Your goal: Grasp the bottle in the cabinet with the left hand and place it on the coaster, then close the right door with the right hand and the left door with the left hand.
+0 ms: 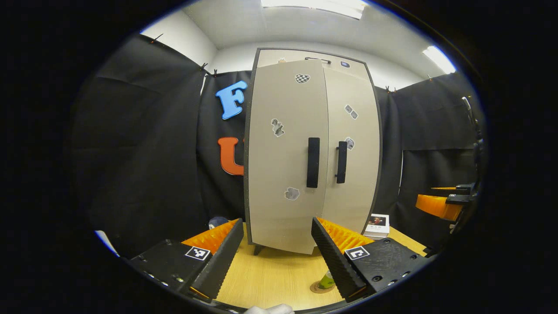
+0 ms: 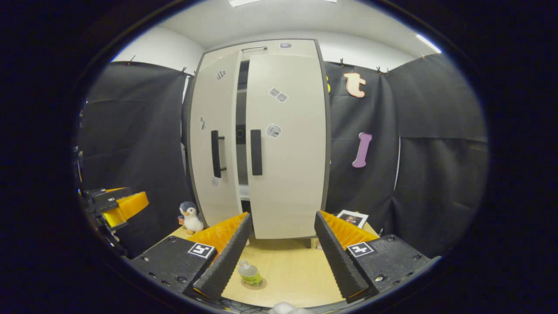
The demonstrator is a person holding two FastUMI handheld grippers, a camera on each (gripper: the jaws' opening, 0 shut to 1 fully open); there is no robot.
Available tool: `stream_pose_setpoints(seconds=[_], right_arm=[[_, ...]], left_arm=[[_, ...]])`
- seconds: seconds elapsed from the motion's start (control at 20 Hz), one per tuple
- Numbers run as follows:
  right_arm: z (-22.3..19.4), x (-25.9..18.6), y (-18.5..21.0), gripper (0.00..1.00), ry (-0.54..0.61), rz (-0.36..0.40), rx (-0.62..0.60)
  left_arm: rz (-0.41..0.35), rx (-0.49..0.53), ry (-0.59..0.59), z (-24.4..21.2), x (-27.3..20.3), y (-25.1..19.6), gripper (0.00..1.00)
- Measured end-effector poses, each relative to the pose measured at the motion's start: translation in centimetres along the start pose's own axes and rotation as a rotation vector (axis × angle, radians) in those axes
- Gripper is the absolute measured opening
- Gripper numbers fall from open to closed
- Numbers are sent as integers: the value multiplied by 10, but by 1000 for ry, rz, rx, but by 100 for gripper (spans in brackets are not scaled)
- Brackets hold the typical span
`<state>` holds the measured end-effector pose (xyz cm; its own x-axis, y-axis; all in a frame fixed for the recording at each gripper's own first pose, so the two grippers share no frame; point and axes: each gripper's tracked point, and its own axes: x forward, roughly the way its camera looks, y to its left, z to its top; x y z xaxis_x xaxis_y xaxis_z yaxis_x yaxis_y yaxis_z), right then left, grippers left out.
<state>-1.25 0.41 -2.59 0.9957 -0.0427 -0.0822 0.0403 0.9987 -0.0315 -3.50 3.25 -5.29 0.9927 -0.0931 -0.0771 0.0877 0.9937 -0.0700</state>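
A tall beige cabinet (image 1: 348, 196) stands on the wooden table (image 1: 270, 274). Its left door (image 1: 283, 165) and right door (image 2: 287, 174) both stand slightly ajar, and in the right gripper view a dark gap shows between them. A small clear bottle (image 2: 250, 272) with green contents stands upright on a round coaster (image 2: 254, 284) in front of the cabinet; the left gripper view shows the bottle (image 1: 327, 280) low down beside that gripper's right finger. My left gripper (image 1: 277, 220) is open and empty, facing the left door. My right gripper (image 2: 283, 214) is open and empty, facing the right door.
A penguin toy (image 2: 190, 216) sits at the cabinet's left foot. A small book (image 1: 377, 224) lies at its right foot. The right gripper (image 1: 440, 205) shows far right in the left gripper view, and the left gripper (image 2: 117, 205) far left in the right gripper view.
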Motion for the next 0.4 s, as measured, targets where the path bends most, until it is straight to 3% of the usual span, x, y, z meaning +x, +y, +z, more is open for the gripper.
stream_pose_setpoints(seconds=[0.4], right_arm=[[1, -4, 5, 94, -9, 3, -3]], left_arm=[[14, 11, -2, 2, -2, 4, 96]])
